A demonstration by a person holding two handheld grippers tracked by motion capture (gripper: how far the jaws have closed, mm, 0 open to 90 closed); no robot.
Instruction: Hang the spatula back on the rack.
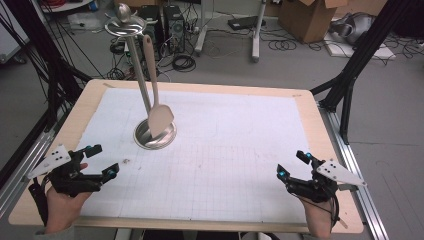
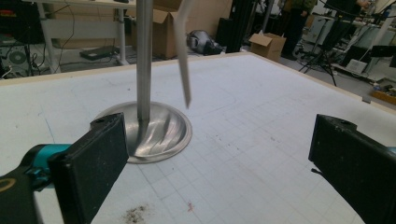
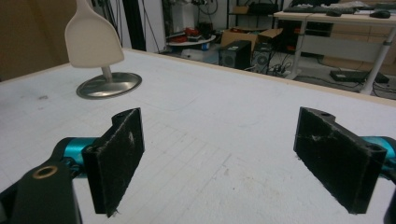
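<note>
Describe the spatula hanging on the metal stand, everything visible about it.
The spatula is a pale beige, matte utensil that looks like silicone or plastic: a long slim handle widening into a flat, rounded-corner blade. It hangs blade down from the top ring of the metal stand, beside the upright pole and slightly tilted. In the left gripper view its blade tip ends above the stand's round base, not touching it. How the handle's top attaches to the ring is hard to make out. Both grippers are far from it.

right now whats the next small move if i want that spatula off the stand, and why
Probably bring the left gripper forward toward the spatula. Both grippers sit open near the table's front edge, and the left is nearer the stand where the spatula hangs; the right gripper is farther off.
</note>
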